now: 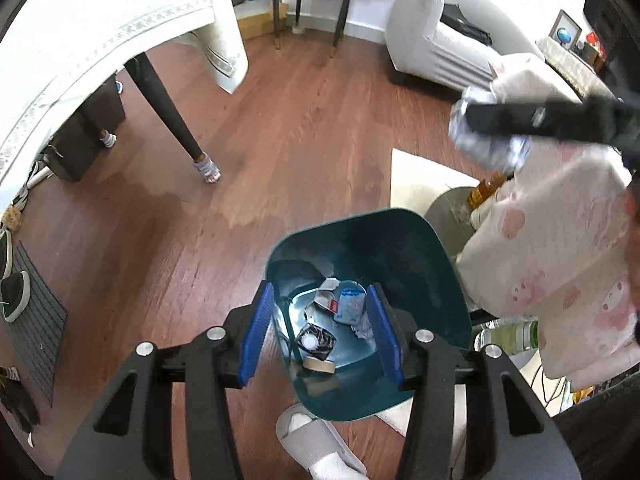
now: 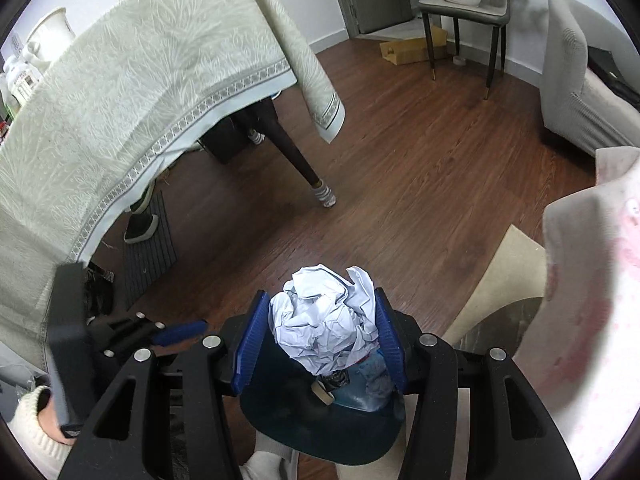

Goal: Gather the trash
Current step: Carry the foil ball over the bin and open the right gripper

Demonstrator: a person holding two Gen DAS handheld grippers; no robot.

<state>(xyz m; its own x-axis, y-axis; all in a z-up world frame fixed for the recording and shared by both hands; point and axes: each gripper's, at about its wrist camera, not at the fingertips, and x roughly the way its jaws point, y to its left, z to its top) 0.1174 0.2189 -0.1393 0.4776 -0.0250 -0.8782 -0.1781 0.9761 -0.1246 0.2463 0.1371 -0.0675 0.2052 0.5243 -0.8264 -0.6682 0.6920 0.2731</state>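
A dark teal trash bin [image 1: 400,248] stands on the wood floor with several bits of trash [image 1: 340,312] inside, such as wrappers and a tape roll. My left gripper [image 1: 320,332] is open and empty, its blue pads either side of the bin's opening, above it. My right gripper [image 2: 320,336] is shut on a crumpled white paper ball [image 2: 324,320], held above the bin [image 2: 320,420]. In the left wrist view the right gripper [image 1: 480,124] and the paper ball [image 1: 480,148] show at the upper right.
A table with a pale tablecloth [image 2: 120,92] and dark legs [image 2: 296,152] stands to the left. A grey sofa [image 2: 580,80], a stool [image 2: 464,12], a beige rug [image 1: 420,176] and a low round table [image 1: 452,208] with bottles [image 1: 508,336] are nearby. A slippered foot [image 1: 316,444] stands by the bin.
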